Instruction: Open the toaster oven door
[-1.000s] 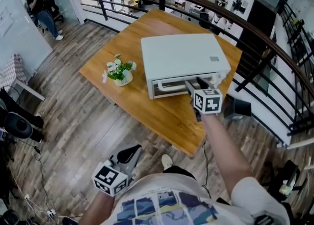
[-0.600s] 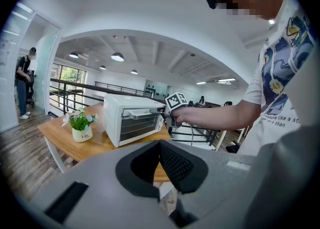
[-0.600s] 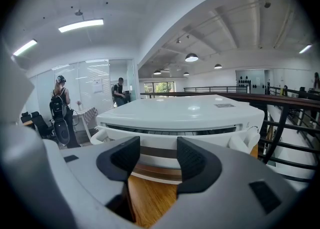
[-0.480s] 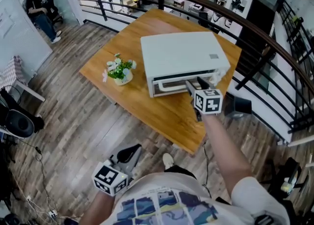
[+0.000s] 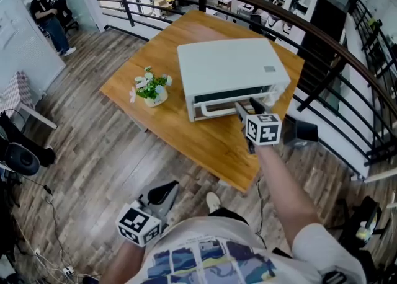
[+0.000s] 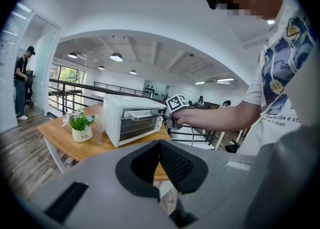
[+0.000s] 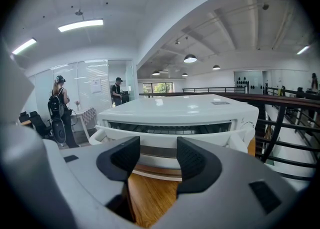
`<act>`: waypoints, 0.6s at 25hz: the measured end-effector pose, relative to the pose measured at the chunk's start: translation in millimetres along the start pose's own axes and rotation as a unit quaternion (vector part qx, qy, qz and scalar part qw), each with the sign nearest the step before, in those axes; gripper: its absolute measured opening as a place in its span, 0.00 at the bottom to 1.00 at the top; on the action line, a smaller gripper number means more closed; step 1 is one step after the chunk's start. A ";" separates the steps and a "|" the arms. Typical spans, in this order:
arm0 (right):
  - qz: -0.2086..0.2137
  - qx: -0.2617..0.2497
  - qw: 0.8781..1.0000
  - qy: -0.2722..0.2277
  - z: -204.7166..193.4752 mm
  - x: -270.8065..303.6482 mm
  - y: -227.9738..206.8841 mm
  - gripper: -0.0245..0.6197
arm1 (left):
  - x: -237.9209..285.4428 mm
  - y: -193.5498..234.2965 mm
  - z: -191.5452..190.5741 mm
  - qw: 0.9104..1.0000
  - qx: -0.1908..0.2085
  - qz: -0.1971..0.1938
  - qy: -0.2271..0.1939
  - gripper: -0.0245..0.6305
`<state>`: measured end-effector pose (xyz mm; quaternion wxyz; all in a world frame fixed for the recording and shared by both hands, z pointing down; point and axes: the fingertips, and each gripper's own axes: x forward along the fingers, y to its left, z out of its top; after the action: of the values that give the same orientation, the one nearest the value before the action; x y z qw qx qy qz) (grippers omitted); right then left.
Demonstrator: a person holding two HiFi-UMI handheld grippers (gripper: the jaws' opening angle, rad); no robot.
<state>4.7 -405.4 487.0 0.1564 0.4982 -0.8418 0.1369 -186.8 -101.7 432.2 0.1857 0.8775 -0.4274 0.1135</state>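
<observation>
On the wooden worktop (image 5: 205, 146), toward its right side: white toaster oven (image 5: 229, 66), front turned to the person so the door can be reached from the near edge. Door (image 6: 134, 129) tipped out at the top, with a dark slot above it. Judged partly open, early in its swing. Right gripper (image 5: 247, 108) reaches to the handle (image 7: 163, 140) along the door's upper edge. Its 2 jaws are apart with nothing clamped, which looks placed to hook and draw down rather than pinch. Left gripper (image 5: 162, 195) hangs low by the body, jaws together, empty, likely not needed. Small flower pot (image 5: 151, 92) stands left of the oven, clear of the door's path.
</observation>
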 end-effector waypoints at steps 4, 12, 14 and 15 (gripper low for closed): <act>-0.001 0.000 1.000 -0.001 -5.0 -4.6 1.1 0.40 | -0.8 -2.8 0.4 1.000 0.004 -0.003 -0.005 0.04; -0.003 0.002 1.000 -0.003 -14.9 -12.6 2.5 0.40 | -3.5 -9.3 -3.6 1.000 0.003 -0.009 -0.003 0.04; -0.004 0.001 1.000 -0.003 -17.7 -15.2 2.9 0.40 | -5.0 -11.1 -4.6 1.000 0.004 -0.009 -0.002 0.04; -0.005 0.000 1.000 -0.003 -18.9 -16.4 2.9 0.40 | -5.6 -11.8 -4.6 1.000 0.005 -0.009 -0.003 0.04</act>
<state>12.0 -383.7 497.6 0.1545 0.5030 -0.8396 0.1349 -181.1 -89.1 431.6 0.1815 0.8827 -0.4190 0.1113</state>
